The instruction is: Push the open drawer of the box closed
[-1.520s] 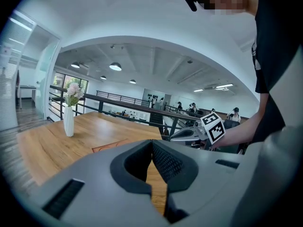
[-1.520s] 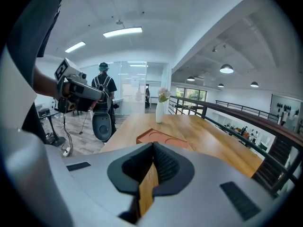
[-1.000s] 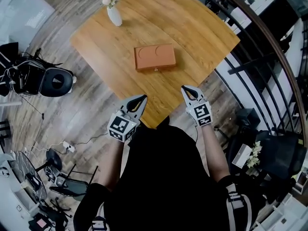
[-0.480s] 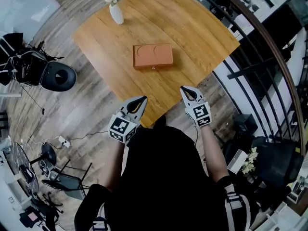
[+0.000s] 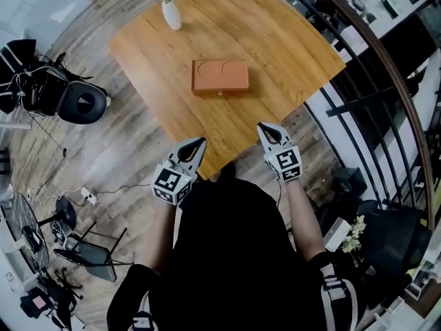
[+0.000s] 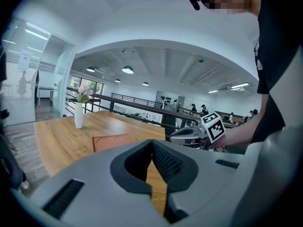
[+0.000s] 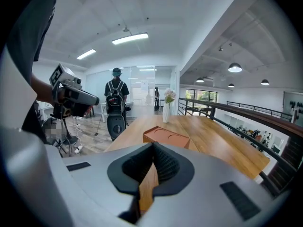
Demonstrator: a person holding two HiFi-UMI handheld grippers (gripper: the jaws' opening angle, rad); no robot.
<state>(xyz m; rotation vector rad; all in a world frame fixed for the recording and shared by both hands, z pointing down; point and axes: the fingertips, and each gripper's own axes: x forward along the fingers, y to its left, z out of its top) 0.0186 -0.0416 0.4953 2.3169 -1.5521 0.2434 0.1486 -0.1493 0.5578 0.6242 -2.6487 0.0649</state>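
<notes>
On the flat brown rectangular box (image 5: 220,76), upper centre, the drawer (image 5: 220,91) looks flush already; your left claw (image 5: 198,143) and right claw (image 5: 264,127) sit closed, empty.

No legible text, label, brand or number.

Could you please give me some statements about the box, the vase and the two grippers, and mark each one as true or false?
1. The box lies on the wooden table. True.
2. The left gripper has its fingers wide apart. False: they are together, with nothing between them.
3. A vase with flowers stands on the table, apart from the box. True.
4. The right gripper touches the box. False: it is by the table's near edge, well apart from the box.
</notes>
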